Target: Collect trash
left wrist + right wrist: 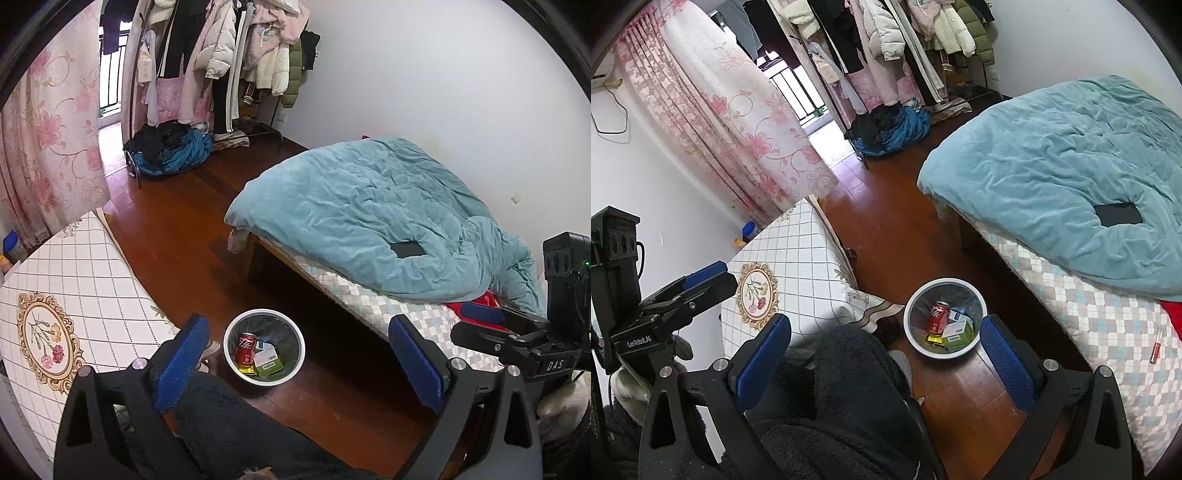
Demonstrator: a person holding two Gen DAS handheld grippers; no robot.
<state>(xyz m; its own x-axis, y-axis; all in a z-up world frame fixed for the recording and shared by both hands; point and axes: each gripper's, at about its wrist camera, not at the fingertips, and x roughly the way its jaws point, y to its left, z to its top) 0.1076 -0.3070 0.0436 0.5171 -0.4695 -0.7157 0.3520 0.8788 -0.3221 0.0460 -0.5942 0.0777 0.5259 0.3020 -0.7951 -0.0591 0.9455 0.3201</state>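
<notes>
You face a bedroom with a red-brown wooden floor (166,221) and plain white walls (443,74). To your right, a bed (369,295) with a checked mattress cover, a rumpled teal duvet (351,206) over it. To your left, a tabletop (74,280) under a white grid-patterned cloth with a floral medallion. A pink floral curtain (48,147) hangs beyond it, beside a balcony door (110,85) letting in daylight. Against the far wall, a clothes rack (221,55) crowded with coats; a heap of dark and blue clothes (173,151) on its base.
</notes>
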